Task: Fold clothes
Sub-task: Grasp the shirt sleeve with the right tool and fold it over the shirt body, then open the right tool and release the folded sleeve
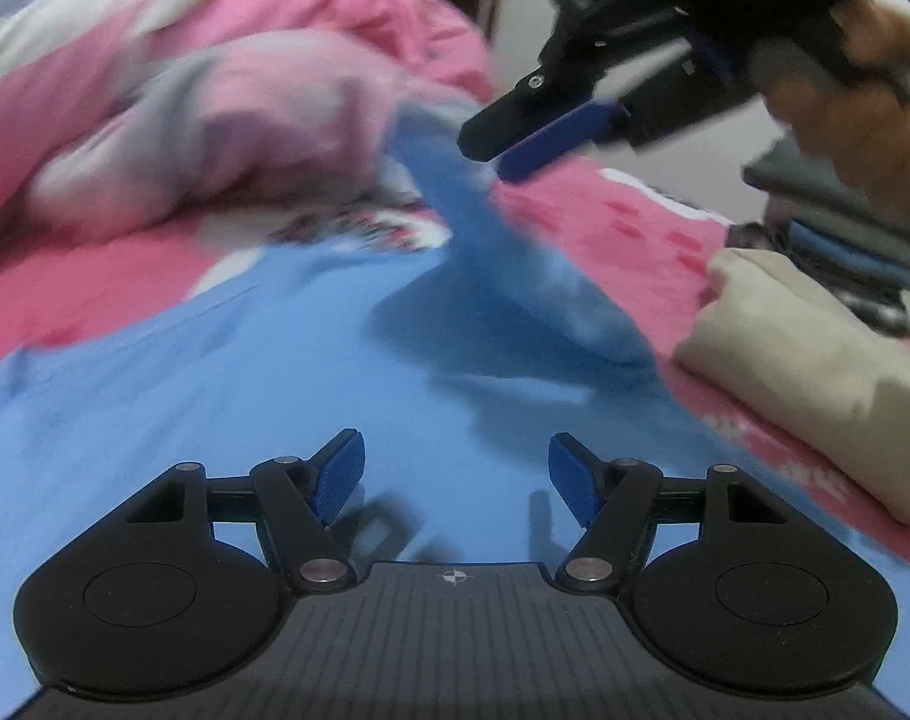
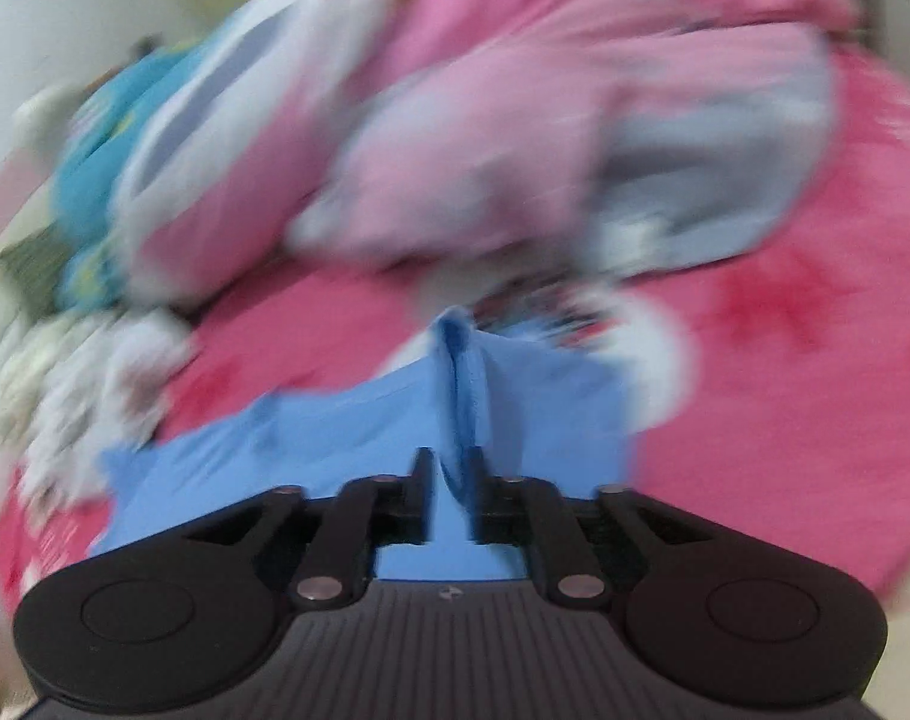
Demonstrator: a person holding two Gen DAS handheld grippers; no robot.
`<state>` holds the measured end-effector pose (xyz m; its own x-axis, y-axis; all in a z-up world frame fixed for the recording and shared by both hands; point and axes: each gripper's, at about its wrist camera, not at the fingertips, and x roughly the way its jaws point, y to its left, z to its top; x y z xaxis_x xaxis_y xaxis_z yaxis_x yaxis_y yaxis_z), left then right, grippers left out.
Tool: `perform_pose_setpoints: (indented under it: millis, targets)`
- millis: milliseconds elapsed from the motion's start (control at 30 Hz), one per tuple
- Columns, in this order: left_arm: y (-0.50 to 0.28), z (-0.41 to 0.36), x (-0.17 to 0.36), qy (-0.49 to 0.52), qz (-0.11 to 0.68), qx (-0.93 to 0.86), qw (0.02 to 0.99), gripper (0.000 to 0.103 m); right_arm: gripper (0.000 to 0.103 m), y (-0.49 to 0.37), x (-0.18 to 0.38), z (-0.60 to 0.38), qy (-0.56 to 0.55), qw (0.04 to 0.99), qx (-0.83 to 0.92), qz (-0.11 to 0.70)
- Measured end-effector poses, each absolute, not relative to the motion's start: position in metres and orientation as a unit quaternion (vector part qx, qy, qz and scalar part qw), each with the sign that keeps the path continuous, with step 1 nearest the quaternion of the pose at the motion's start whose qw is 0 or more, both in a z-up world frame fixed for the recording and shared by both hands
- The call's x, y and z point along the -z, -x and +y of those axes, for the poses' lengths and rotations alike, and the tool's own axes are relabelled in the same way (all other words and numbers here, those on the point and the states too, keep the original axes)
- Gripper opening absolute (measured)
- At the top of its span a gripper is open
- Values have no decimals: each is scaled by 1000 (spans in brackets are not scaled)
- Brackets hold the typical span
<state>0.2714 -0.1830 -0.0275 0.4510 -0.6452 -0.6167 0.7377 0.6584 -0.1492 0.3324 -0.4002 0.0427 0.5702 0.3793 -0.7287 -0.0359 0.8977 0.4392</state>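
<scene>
The right hand-held gripper is pinching a raised fold of the soft blue shirt, pulling a ridge up from the pink bedsheet. The left hand-held gripper is hovering released over the shirt's flat cloth, beside a folded beige garment.

Pink bed w/ blue shirt, clothes.
</scene>
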Motion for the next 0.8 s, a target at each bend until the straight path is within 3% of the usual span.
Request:
perform_pose_setpoints:
  millis: [200,567,800]
  targets:
    - [-273,-143,22,-54,324,390,860,69,43,-288,-38,-425,-282,885,-109,353]
    - [-286,-149,46,-12,322,373,870,70,43,-291,27,-463,-282,875,14,393]
    - [-296,-135,50,36,335,366,868,70,41,-269,32,-441,-261,882,-91,382]
